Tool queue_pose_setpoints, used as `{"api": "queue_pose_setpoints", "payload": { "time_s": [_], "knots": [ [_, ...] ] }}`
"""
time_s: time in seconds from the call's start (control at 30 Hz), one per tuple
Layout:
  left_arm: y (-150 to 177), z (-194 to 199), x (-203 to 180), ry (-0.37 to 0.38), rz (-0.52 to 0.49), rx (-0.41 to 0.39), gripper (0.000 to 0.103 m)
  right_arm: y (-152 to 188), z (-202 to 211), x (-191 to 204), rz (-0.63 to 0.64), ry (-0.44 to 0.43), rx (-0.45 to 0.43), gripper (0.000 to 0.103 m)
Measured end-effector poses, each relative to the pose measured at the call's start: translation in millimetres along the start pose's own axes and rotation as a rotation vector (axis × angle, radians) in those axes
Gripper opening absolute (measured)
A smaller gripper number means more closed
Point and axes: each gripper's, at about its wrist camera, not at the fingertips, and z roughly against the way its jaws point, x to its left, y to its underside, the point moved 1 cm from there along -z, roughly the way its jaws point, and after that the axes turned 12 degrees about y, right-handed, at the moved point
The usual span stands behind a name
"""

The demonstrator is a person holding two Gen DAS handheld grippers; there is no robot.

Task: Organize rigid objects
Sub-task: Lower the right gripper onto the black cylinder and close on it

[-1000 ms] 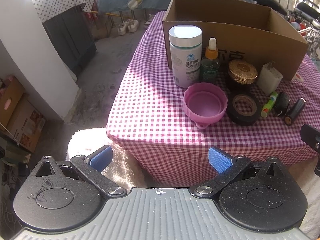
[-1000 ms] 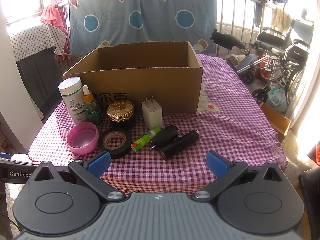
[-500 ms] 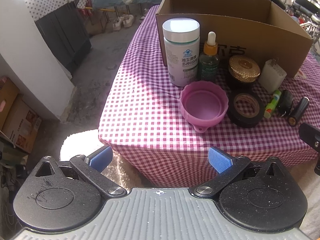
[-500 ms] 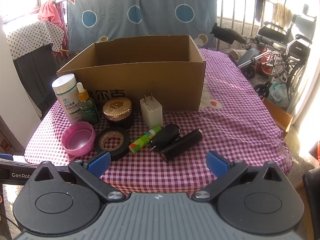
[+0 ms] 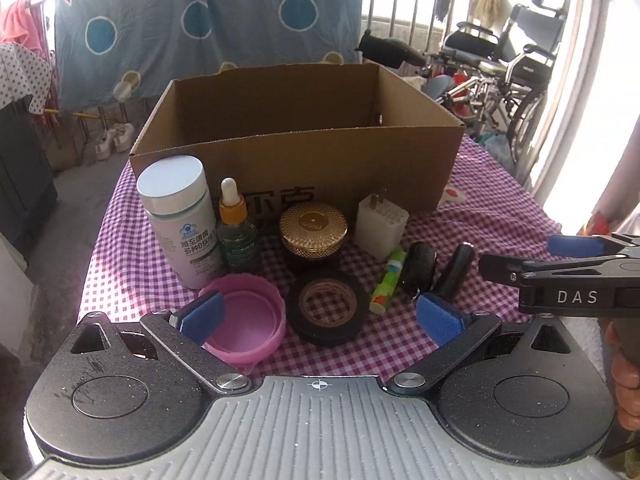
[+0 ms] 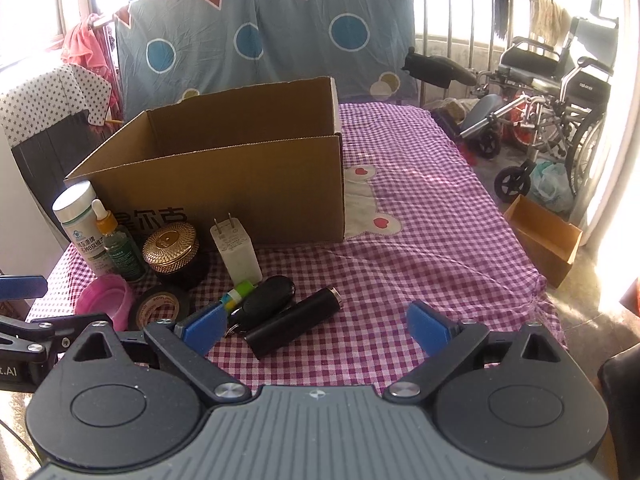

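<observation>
Left wrist view: left gripper (image 5: 318,316) jaws wide, empty, over the near table edge. Just ahead lie pink cap (image 5: 244,322) and black tape roll (image 5: 328,306) side by side. Right gripper (image 6: 316,326) likewise spread wide, empty, with black cylinder (image 6: 294,322) and key fob (image 6: 266,300) close before it. Behind stand white bottle (image 5: 178,216), dropper bottle (image 5: 236,228), gold-lidded jar (image 5: 313,228), charger (image 5: 380,226). Farthest, the open cardboard box (image 5: 304,160).

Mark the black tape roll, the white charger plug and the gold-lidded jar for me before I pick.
black tape roll (image 5: 327,307): left wrist view, on its top face, left of the core hole.
white charger plug (image 5: 381,227): left wrist view, on its front face.
gold-lidded jar (image 6: 170,243): right wrist view, on the lid's top.
</observation>
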Motion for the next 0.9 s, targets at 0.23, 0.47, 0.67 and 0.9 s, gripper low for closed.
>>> {"api": "queue_pose_setpoints", "payload": {
  "time_s": [0.23, 0.47, 0.67, 0.9],
  "knots": [
    [-4.3, -36.7, -31.8, 0.122, -0.118, 0.07, 0.093, -9.8, -32.2, -13.9, -0.081, -0.074, 0.092, 0.072],
    [-1.3, -59.5, -48.3, 0.184, -0.144, 0.143, 0.072, -9.6, -63.0, -10.8, -0.141, -0.071, 0.183, 0.06],
    [-2.6, -67.9, -56.1, 0.219, -0.173, 0.16, 0.059, -5.8, -71.1, -8.5, -0.105, -0.064, 0.187, 0.05],
    [-1.3, -84.7, -70.4, 0.277, -0.192, 0.217, 0.06, -4.6, -72.2, -16.6, -0.062, -0.074, 0.178, 0.049]
  ]
}}
